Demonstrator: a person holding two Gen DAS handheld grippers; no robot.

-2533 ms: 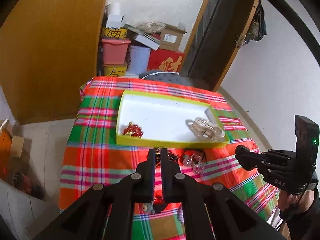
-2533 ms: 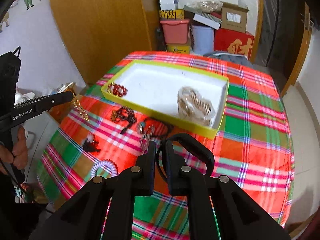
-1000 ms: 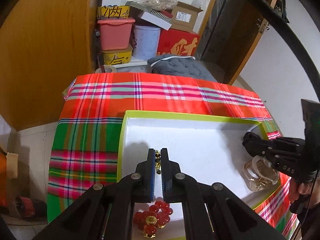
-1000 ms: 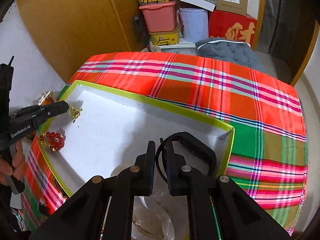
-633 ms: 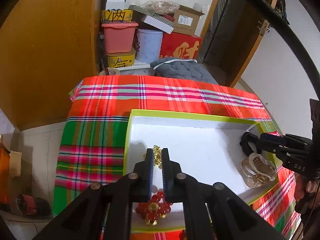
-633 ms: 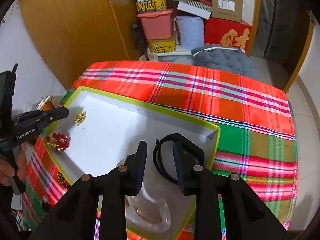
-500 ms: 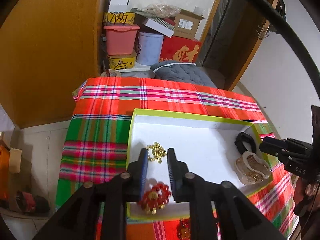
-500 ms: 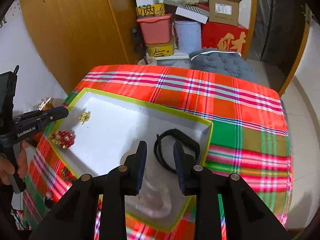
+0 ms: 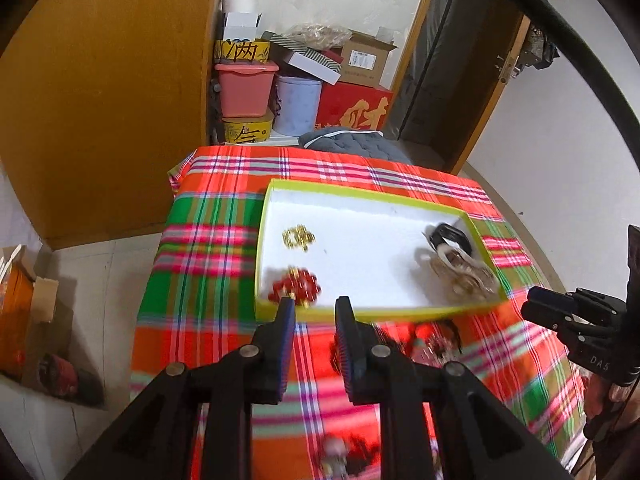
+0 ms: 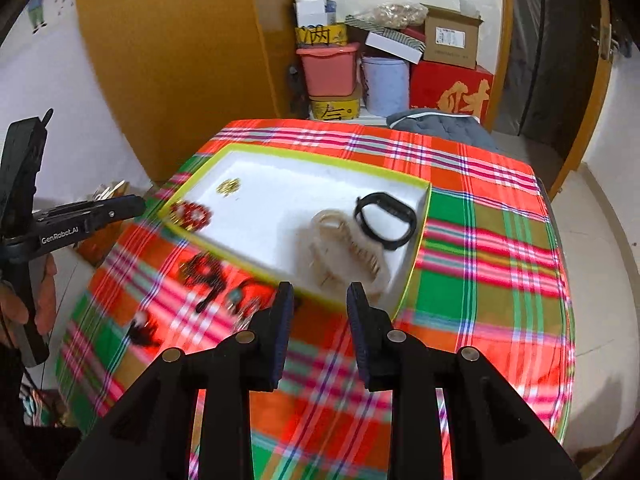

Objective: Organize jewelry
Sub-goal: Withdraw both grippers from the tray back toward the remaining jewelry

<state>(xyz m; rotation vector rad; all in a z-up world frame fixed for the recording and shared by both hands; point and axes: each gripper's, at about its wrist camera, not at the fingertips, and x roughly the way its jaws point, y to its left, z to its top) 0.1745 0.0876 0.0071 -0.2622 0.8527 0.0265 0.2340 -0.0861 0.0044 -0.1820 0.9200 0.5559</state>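
Note:
A white tray with a lime rim (image 9: 372, 313) (image 10: 416, 256) sits on the plaid tablecloth. In it lie a gold chain (image 9: 298, 237) (image 10: 228, 186), a red bead bracelet (image 9: 297, 288) (image 10: 190, 213), a clear bag of gold pieces (image 9: 460, 272) (image 10: 348, 252) and a black band (image 9: 450, 235) (image 10: 385, 220). My left gripper (image 9: 314, 307) is open and empty, above the tray's near rim. My right gripper (image 10: 320, 294) is open and empty, above the tray's near right corner. Loose dark and red jewelry (image 10: 208, 272) (image 9: 432, 340) lies blurred on the cloth in front of the tray.
The table (image 10: 492, 280) is covered by a red, green and pink plaid cloth. Behind it stand stacked boxes, a pink bin (image 9: 245, 89) and a red box (image 10: 450, 94). A wooden cabinet (image 9: 100, 100) stands at the left, a door at the right.
Both grippers opened and pulled back from the tray. The gold chain dropped from the left gripper into the tray; the black band dropped from the right gripper beside the clear bag.

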